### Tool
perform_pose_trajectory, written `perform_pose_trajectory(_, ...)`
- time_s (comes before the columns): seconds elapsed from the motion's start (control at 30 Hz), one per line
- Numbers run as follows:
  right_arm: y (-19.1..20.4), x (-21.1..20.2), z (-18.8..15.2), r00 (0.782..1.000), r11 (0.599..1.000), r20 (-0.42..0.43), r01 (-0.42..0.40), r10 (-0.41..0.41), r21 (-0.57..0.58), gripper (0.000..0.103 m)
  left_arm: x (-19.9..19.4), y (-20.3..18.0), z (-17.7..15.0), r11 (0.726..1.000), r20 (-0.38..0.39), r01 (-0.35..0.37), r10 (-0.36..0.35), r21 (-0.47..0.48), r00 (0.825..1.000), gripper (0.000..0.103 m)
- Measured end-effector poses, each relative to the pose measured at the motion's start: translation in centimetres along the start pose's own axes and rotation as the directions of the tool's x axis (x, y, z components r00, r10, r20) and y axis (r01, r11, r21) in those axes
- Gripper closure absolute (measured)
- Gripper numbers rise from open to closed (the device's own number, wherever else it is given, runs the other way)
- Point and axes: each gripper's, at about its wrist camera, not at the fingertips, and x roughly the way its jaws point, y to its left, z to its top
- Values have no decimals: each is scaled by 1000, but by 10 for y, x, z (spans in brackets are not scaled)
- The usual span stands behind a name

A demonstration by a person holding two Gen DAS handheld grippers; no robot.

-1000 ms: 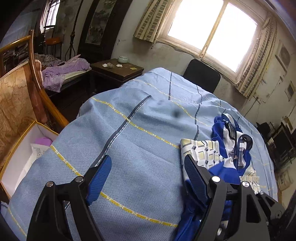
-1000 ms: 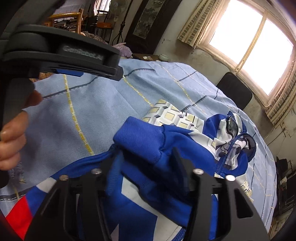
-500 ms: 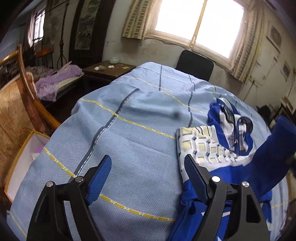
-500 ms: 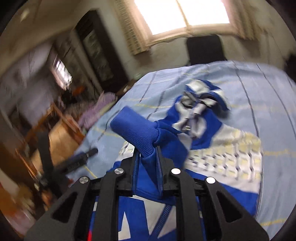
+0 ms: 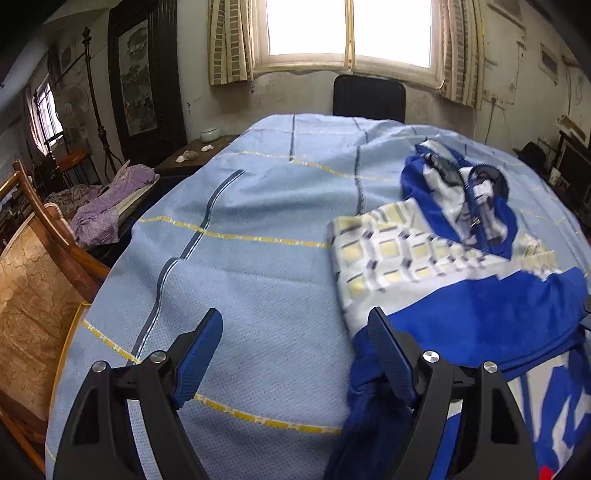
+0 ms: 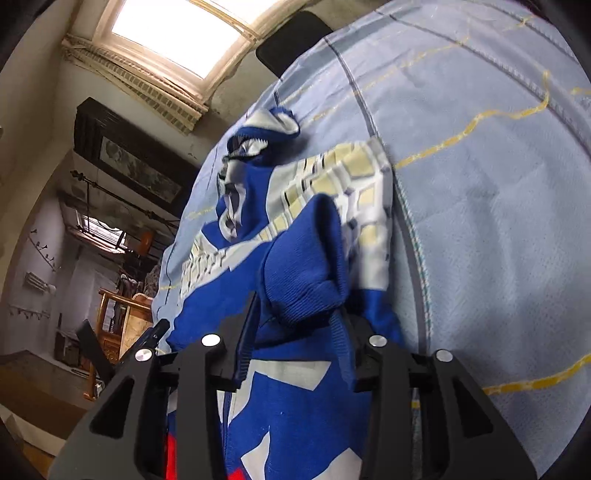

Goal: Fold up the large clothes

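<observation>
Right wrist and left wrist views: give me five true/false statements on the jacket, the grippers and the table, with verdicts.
1. The blue jacket lies on a light blue tablecloth. True.
2. The left gripper is clamped on the jacket. False: its jaws stand wide open over bare cloth.
3. The blue sleeve cuff sits between the fingers of the right gripper. True.
4. The jacket is zipped to the collar. False: the zip is open at the neck.
5. A black chair back stands beyond the table, below the window. True.
</observation>
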Motion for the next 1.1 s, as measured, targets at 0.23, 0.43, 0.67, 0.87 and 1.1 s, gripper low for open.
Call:
perform_pose_trajectory(0.23, 17, -6, 14, 999, 997, 32, 41, -39, -67, 60, -13, -53, 29, 979, -23, 188, -186, 84, 982, 22)
perform_pose_trajectory(0.43, 27, 4, 18, 990, 981, 44, 137, -132, -140, 89, 17, -93, 46, 948, -98, 302, -293, 99, 951, 22)
perform_pose_trajectory(0.67, 4, 19, 19, 976, 969, 44, 218, -214, -120, 89, 79, -76, 46, 963, -171, 271, -265, 11, 949, 33)
perform_pose_trajectory(0.87, -2, 21, 16, 976, 968, 15, 217, -217, -128, 90, 79, -77, 43, 963, -135, 266, -257, 50, 957, 34)
perform_pose_trajectory(1.1, 8, 8, 19, 965, 955, 91, 259, -248, -143, 72, 47, -45, 50, 947, -99, 320, -321, -19, 942, 36)
